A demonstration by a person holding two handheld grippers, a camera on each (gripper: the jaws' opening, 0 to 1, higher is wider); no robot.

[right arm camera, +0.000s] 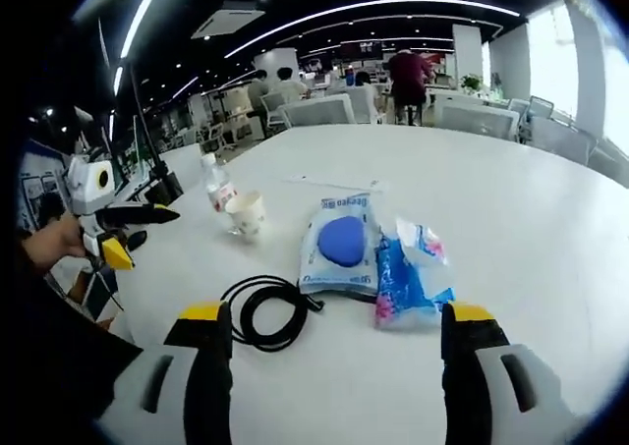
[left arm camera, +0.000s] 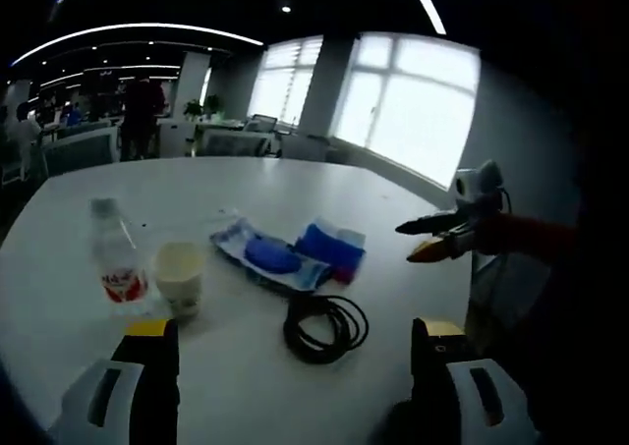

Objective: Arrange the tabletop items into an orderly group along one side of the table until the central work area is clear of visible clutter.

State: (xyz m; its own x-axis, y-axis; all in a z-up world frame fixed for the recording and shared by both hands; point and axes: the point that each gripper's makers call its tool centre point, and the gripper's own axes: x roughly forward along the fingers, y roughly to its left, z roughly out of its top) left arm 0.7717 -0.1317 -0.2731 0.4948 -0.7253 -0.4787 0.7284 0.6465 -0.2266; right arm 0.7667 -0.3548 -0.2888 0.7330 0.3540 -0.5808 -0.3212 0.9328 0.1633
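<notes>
White table [right arm camera: 550, 209] is cluttered centrally by bottle [left arm camera: 116, 253], cup [left arm camera: 180, 277], wipe packs [right arm camera: 343, 242] and cable [right arm camera: 265, 311], so both grippers [left arm camera: 285, 357] [right arm camera: 329, 352] are held open, empty, above it.

L tongs [left arm camera: 290, 352]: jaws wide apart, nothing between them, yellow-tipped black fingers [left arm camera: 152, 366] rising from the bottom of the left gripper view. Same tongs seen at the left of the right gripper view [right arm camera: 133, 227], held by a hand [right arm camera: 54, 241], jaws parted, pointing right.

R tongs [right arm camera: 339, 352]: jaws wide apart, empty. Also seen at the right of the left gripper view [left arm camera: 428, 239], jaws parted, pointing left.
</notes>
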